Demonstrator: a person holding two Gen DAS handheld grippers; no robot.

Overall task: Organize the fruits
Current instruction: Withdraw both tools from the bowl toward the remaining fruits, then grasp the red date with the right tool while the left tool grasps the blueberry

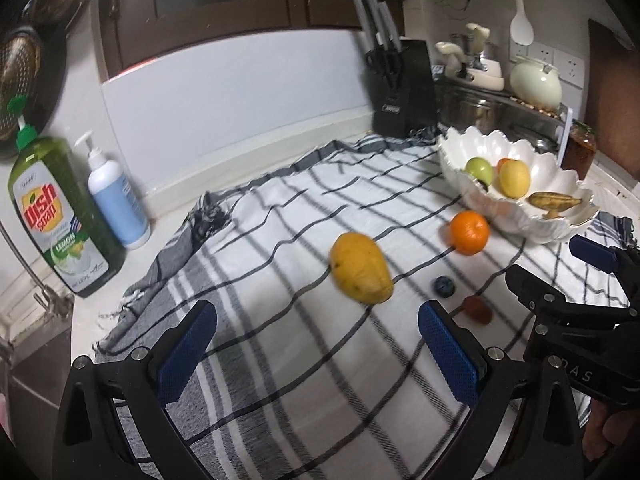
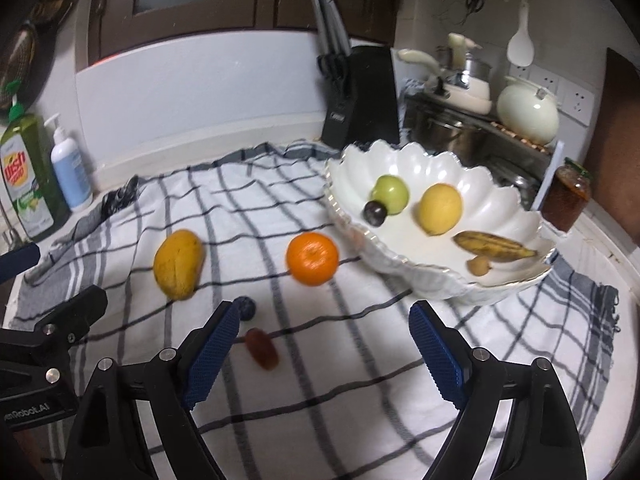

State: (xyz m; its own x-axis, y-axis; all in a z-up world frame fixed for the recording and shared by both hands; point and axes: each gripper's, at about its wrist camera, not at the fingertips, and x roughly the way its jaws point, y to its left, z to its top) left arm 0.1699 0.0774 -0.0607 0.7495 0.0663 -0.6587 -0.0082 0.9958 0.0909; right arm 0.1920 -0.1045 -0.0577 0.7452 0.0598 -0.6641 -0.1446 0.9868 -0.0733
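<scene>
On the cloth [image 2: 280, 420], mango [image 2: 179, 264] lies left of orange [image 2: 312, 258], bowl [image 2: 400, 264] right

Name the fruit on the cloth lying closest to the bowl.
The orange. It sits just beside the white bowl; the mango, blueberry and date lie farther off.

Orange fruit [image 1: 504, 162] mostly hidden behind lemon [image 1: 514, 178]; reddish-brown fruit [image 2: 261, 348] motion-blurred, kind unclear.

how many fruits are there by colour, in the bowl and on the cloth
Yellow: 3, the mango, the lemon, the banana
Orange: 1, the orange
Green: 1, the apple
Dark: 2, the plum, the blueberry
Red-brown: 1, the date
Tan: 1, a small fruit
Total: 9
</scene>
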